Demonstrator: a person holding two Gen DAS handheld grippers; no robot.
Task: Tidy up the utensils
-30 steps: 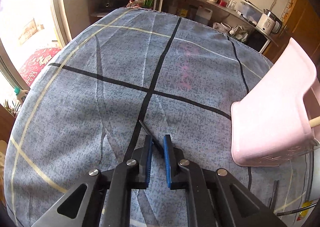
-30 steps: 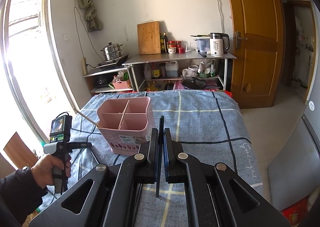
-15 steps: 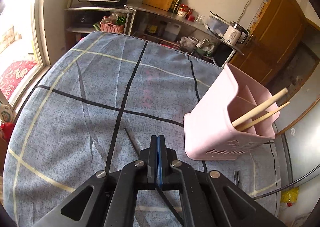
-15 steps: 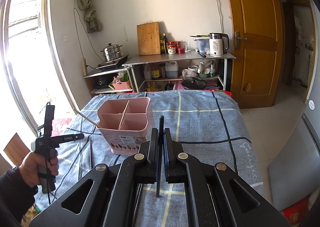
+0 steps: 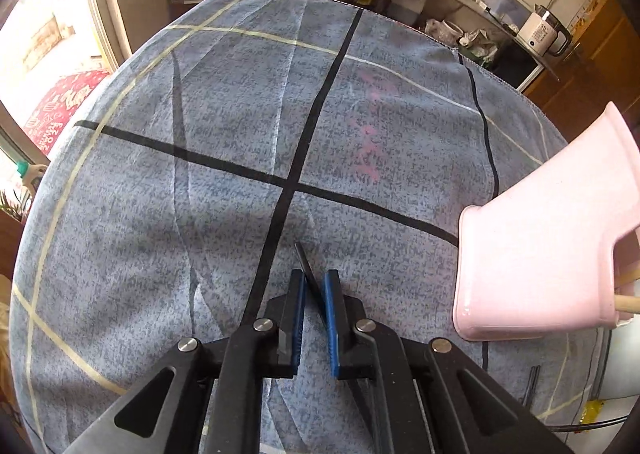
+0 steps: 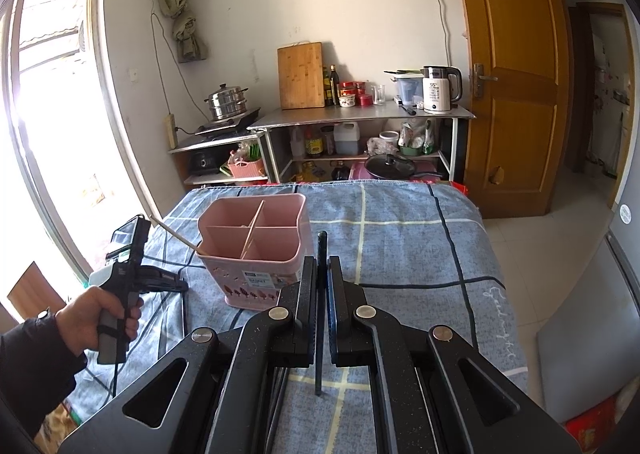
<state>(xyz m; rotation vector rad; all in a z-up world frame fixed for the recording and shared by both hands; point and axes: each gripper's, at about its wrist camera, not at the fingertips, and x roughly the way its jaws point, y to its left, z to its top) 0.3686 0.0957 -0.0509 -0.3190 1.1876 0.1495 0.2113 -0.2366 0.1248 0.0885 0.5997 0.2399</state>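
A pink four-compartment utensil holder point(image 6: 256, 250) stands on the blue checked cloth, with wooden chopsticks point(image 6: 176, 232) leaning out of it to the left. In the left wrist view the holder point(image 5: 552, 238) is at the right edge. My left gripper point(image 5: 314, 282) points down at the cloth and its jaws are opening. A thin black chopstick point(image 5: 306, 262) lies slanted between the blue pads, not pinched. A hand holds this left gripper point(image 6: 176, 284) to the left of the holder. My right gripper point(image 6: 320, 266) is shut on another black chopstick point(image 6: 320, 318), held upright in front of the holder.
Another black chopstick point(image 5: 532, 386) lies on the cloth near the holder's base, and more dark sticks point(image 6: 280, 394) show under my right gripper. Metal shelves point(image 6: 360, 117) with a kettle and a cutting board stand beyond the table's far edge. A wooden door point(image 6: 516, 73) is to the right.
The left gripper, slightly apart a second ago, was shut and tilted up towards the room half a second ago. It now points down again with its pads apart around the chopstick. The right gripper has not moved.
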